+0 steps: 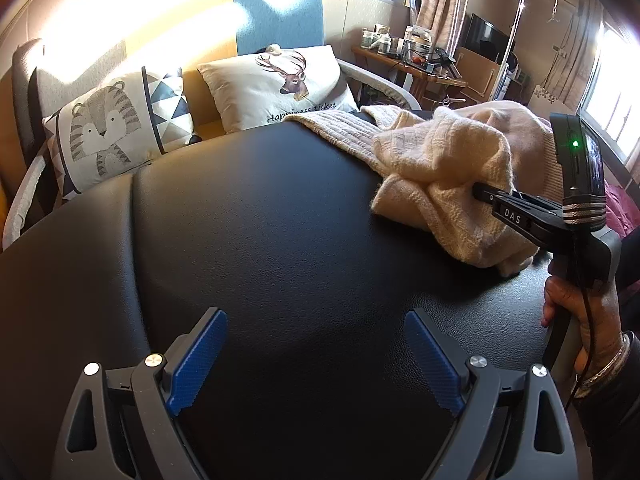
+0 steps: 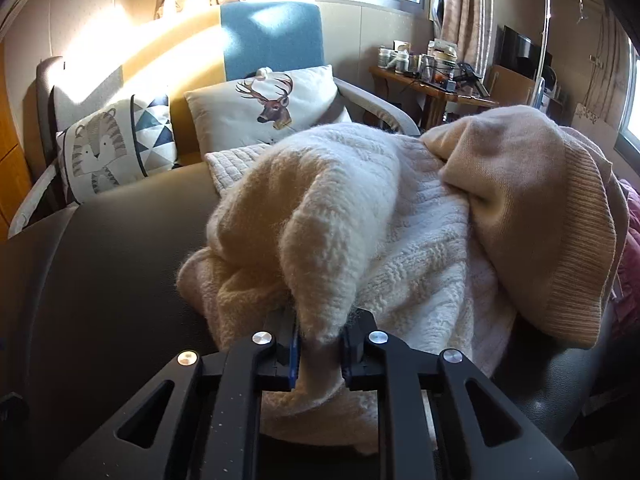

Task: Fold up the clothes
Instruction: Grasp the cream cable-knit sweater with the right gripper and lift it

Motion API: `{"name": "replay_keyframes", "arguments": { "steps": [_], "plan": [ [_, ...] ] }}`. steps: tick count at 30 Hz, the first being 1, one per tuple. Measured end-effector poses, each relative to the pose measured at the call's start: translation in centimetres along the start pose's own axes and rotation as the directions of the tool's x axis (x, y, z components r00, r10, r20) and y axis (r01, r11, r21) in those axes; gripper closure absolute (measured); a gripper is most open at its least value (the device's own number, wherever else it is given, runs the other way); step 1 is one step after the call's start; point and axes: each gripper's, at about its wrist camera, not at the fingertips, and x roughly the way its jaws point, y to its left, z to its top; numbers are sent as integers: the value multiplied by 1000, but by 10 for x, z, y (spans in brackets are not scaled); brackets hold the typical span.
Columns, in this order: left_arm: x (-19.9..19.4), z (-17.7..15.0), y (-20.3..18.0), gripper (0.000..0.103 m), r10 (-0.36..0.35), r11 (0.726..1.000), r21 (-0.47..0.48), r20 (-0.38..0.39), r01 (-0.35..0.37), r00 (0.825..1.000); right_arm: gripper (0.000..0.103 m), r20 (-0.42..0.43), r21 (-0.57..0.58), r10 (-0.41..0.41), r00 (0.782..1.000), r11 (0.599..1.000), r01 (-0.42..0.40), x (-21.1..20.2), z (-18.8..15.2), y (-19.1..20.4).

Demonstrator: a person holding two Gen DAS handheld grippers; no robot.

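Note:
A cream knitted sweater (image 1: 440,176) lies bunched on the right side of a black leather surface (image 1: 280,220). My right gripper (image 2: 318,344) is shut on a fold of the cream sweater (image 2: 332,240); it also shows in the left wrist view (image 1: 486,194), biting into the cloth from the right. A peach knit garment (image 2: 532,208) lies draped over the pile to the right. My left gripper (image 1: 316,360) is open and empty, low over the bare black surface, well left of the sweater.
A sofa with a tiger cushion (image 1: 108,128) and a deer cushion (image 1: 280,84) stands behind the surface. A cluttered wooden side table (image 1: 412,60) is at the back right. A dark red cloth (image 1: 620,208) lies at the far right.

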Motion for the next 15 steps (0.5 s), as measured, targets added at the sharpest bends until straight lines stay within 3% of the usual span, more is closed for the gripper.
{"name": "replay_keyframes", "arguments": {
  "steps": [6, 15],
  "plan": [
    [-2, -3, 7, 10, 1, 1000, -30, -2, -1, 1000, 90, 70, 23, 162, 984, 986, -164, -45, 15, 11],
    [-22, -14, 26, 10, 9, 996, -89, 22, -7, 1000, 92, 127, 89, 348, 929, 929, -360, -103, 31, 28]
  ]
}}
